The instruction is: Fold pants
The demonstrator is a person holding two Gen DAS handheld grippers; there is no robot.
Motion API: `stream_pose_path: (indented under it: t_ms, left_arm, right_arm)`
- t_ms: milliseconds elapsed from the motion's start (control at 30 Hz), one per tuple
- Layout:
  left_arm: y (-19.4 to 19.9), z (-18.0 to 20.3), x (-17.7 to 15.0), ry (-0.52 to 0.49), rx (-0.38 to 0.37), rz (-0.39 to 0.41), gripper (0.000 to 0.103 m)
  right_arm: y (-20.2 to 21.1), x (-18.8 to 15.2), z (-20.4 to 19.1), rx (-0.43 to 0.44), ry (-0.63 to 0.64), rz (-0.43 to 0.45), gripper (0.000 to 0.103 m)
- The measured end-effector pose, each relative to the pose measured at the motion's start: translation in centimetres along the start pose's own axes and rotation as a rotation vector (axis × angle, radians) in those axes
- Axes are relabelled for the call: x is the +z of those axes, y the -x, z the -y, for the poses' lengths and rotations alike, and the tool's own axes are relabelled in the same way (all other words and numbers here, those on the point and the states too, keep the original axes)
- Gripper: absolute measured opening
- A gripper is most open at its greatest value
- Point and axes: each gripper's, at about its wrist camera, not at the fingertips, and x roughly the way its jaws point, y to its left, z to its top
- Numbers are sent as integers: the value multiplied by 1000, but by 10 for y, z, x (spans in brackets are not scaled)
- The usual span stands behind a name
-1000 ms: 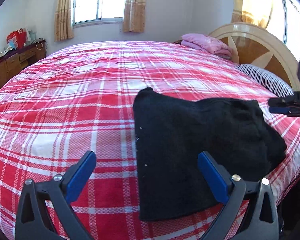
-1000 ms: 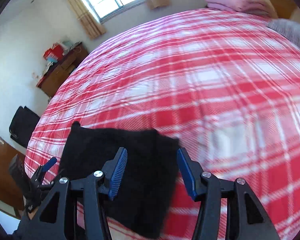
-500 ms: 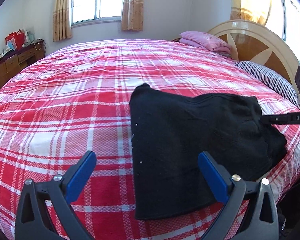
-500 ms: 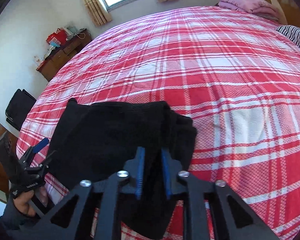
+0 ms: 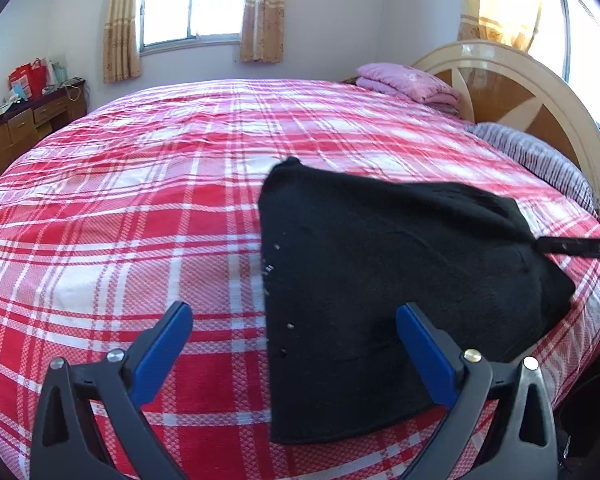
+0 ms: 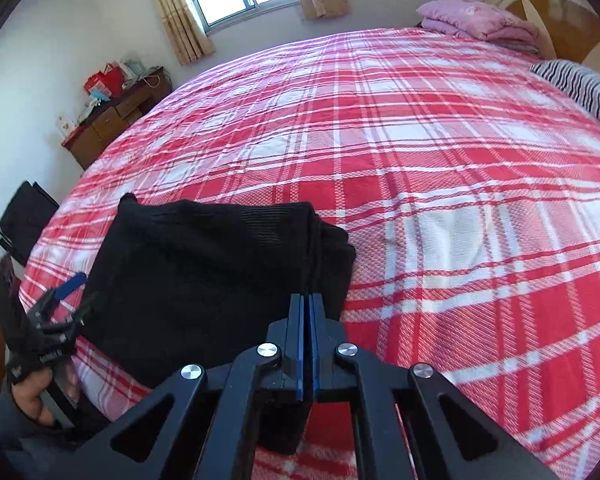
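Observation:
Black pants [image 5: 380, 280] lie folded into a thick rectangle near the front edge of the bed; they also show in the right wrist view [image 6: 204, 276]. My left gripper [image 5: 294, 344] is open, its blue pads either side of the pants' near left edge, and holds nothing. My right gripper [image 6: 309, 304] is shut on the pants' right end and lifts that edge slightly; it shows from the side in the left wrist view [image 5: 572, 246]. The left gripper shows in the right wrist view [image 6: 66, 300].
The bed has a red and white plaid cover [image 5: 140, 200]. A pink folded blanket [image 5: 408, 86] and a striped pillow [image 5: 540, 160] lie by the wooden headboard [image 5: 512, 88]. A wooden dresser [image 5: 24, 124] stands at the left wall.
My right gripper went from open above the pants to shut on their right end, which has risen a little. My left gripper stayed open and nearly still.

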Motion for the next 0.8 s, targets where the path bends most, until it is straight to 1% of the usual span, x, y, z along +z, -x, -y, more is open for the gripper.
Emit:
stream_pose_path:
  t_ms: [67,100,167,233,267,300,367,400,433,467,533,600,667,700,733,767,800]
  left_arm:
    - [-2,3,-1,-16,3,-12,103]
    - [-2,4,-2,-22,2,-12,103]
    - [-3,4,-2,-24,-5,-14,103]
    - [-3,5,-3,-24,-10,-18,103]
    - [-4,5,-3,-24,-13,-21,103]
    - [-4,5,-3,-24,-13,-21,103]
    - [-4,5,-4,-23,-13,-22,103]
    - [-4,5,-4,-23,-13,-22,103]
    - [-4,5,-4,-23,-13,-22,103]
    - [-4,5,-4,-23,-15,-24,103]
    - [-6,5,-4,-24,-12,-30,103]
    - [-6,3,-4,-18,-18,-32,103]
    - [-6,3,-3,-18,-16,-30,103]
    - [-5,3,-2,-22,-12,-31,103]
    - [-4,3,-1,-27,-8,-31,103]
    - [-3,3,0,-33,-3,-31,103]
    - [-2,3,1,-38,2,-29,103]
  right_arm:
    - [0,1,-1,15,11,3,2]
    - [6,1,-1,39,-7,6,3]
    - [16,0,-7,49,0,26,5]
    - [30,-4,-23,34,68,64,5]
    - [36,-7,-31,56,98,72,5]
    - [38,-11,-39,95,125,61,5]
    - [31,-18,-49,119,163,4,5]
    - [20,-24,-51,99,182,-43,5]
    - [7,-29,-49,53,190,-85,5]
    - [1,-31,-47,54,189,-98,5]
    - [0,-29,-38,108,153,-87,5]
    - [5,-26,-34,127,127,-90,5]
    - [12,-26,-36,109,134,-64,5]
    - [15,-27,-37,96,138,-52,8]
    - [18,-27,-37,90,140,-41,23]
    - [22,-26,-36,95,139,-31,34]
    - [27,-25,-34,97,132,-22,64]
